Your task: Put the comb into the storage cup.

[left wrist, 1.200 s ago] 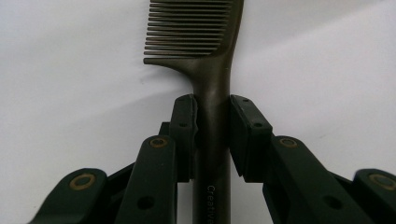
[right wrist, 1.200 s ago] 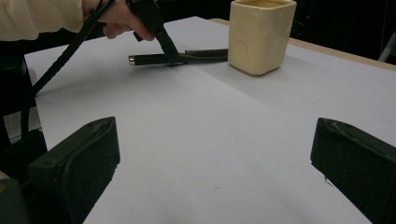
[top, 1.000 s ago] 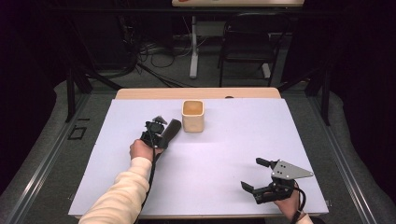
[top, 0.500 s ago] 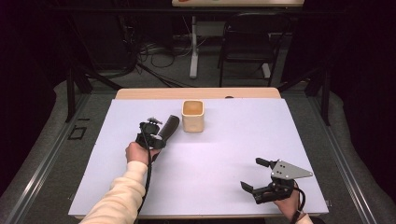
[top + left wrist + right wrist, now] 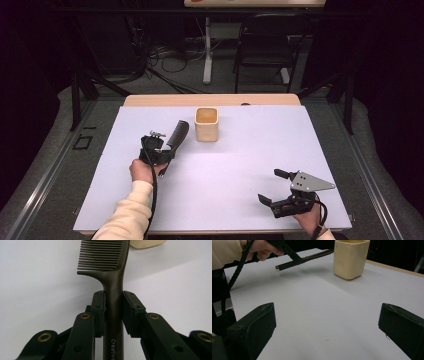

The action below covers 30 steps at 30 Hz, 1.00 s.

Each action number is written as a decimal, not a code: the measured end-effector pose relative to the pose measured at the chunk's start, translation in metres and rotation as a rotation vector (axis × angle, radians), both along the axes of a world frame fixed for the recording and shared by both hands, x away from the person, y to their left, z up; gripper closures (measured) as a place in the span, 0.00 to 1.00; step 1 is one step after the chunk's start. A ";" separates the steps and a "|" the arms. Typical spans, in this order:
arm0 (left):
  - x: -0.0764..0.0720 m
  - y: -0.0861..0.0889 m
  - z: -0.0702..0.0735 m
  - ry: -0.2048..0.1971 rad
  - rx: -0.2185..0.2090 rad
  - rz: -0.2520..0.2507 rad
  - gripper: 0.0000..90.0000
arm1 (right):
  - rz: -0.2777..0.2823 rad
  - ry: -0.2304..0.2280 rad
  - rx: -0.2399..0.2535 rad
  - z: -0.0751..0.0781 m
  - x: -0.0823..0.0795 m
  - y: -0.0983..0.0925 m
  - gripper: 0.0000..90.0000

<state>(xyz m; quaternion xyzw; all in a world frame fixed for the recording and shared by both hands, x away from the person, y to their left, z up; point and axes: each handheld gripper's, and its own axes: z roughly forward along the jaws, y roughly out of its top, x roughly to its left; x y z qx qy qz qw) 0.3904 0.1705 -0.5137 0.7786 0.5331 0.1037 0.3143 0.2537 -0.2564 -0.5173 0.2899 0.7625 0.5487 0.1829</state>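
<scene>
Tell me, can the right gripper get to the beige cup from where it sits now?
Probably yes. The right gripper rests near the table's front edge with its jaws open and nothing between them, and bare white table lies between it and the beige cup. The comb in the left gripper stays off to the side.

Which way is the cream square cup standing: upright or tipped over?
Upright. The cream square cup rests on its base on the white table sheet, with its open mouth facing up.
</scene>
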 end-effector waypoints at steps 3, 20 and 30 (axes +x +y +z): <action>-0.003 0.001 0.001 -0.023 -0.017 -0.004 0.80 | 0.000 0.000 -0.003 0.000 0.000 -0.001 0.01; -0.010 0.009 0.007 -0.118 -0.090 -0.039 0.80 | -0.003 -0.001 -0.015 0.000 0.000 0.001 0.01; -0.013 0.014 0.011 -0.174 -0.138 -0.069 0.80 | -0.005 0.001 -0.019 -0.001 0.002 0.001 0.01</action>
